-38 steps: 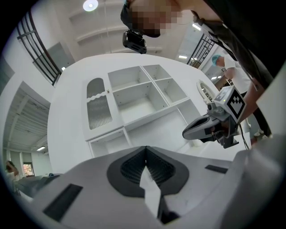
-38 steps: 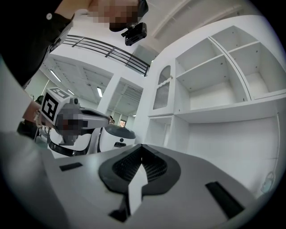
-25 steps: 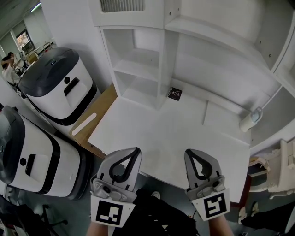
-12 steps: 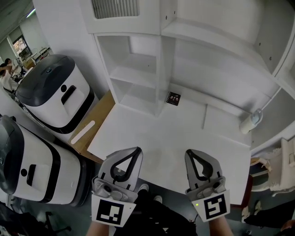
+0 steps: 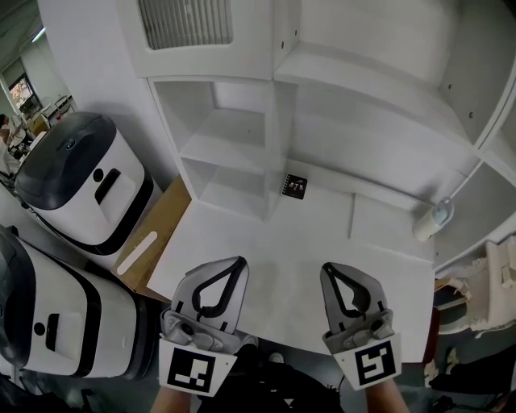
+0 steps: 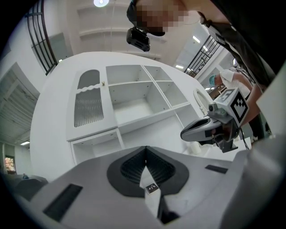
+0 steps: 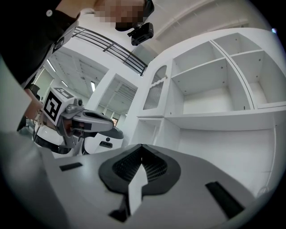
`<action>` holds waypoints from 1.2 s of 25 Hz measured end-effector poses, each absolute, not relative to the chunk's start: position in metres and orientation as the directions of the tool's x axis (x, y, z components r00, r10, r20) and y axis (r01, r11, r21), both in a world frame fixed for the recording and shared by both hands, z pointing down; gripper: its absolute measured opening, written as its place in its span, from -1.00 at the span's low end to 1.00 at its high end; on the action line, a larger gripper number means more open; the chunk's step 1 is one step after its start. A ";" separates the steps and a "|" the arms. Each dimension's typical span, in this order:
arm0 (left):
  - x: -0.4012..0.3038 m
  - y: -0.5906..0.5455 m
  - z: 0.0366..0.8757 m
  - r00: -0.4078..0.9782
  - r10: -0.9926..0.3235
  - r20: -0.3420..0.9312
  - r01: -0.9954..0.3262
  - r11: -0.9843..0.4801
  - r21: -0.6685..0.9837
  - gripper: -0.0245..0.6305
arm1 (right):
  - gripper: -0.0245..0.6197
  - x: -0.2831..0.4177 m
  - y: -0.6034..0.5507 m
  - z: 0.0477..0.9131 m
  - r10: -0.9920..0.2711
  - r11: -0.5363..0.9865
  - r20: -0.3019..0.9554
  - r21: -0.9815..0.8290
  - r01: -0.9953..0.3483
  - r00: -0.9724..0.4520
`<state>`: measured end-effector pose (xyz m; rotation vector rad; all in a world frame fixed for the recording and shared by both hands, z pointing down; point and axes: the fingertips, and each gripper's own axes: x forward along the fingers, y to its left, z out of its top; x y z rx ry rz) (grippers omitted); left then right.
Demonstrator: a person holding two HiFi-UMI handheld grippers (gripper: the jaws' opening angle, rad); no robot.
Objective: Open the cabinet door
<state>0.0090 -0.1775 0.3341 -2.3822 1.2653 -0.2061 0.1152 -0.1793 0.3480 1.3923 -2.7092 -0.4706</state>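
The left gripper (image 5: 236, 264) has its jaws clenched, tips pressed together with nothing between them, as its own view plainly shows. The right gripper (image 5: 328, 269) is clenched in the same way and is also empty. In the head view the two sit side by side at the lower middle of the frame, apart from each other, each with its marker cube at the bottom edge. Both point toward the top of the picture over the near edge of a white desk top (image 5: 274, 242). Neither gripper touches anything. Further up the desk top, well clear of both sets of tips, lies a small black square card (image 5: 293, 185). Near the right edge a small white cylindrical thing (image 5: 427, 222) stands on the same surface. Behind the desk rises a white cabinet (image 5: 363, 89) with open shelf compartments. The cabinet door (image 5: 184, 24) is at the upper left of the head view, a white panel with a slatted insert. It looks flush with its frame and it is well apart from both grippers. In the left gripper view a small knob (image 6: 103, 83) shows at the door's right edge. At the left of the head view stand two white-and-black machines (image 5: 81, 177). Between them and the desk lies a brown board (image 5: 165, 226) carrying a white strip (image 5: 137, 252).
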 end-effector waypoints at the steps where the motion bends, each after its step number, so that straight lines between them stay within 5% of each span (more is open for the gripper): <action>1: 0.008 -0.182 0.333 0.576 -0.814 -0.072 -0.751 -0.492 -0.442 -0.93 | -0.91 0.115 -0.183 0.347 -0.805 0.541 -0.086 0.297 -0.787 -0.587; 30: 0.005 -0.265 0.286 0.650 -0.741 -0.171 -0.715 -0.519 -0.469 -0.93 | -0.91 0.093 -0.250 0.305 -0.816 0.472 -0.163 0.365 -0.802 -0.555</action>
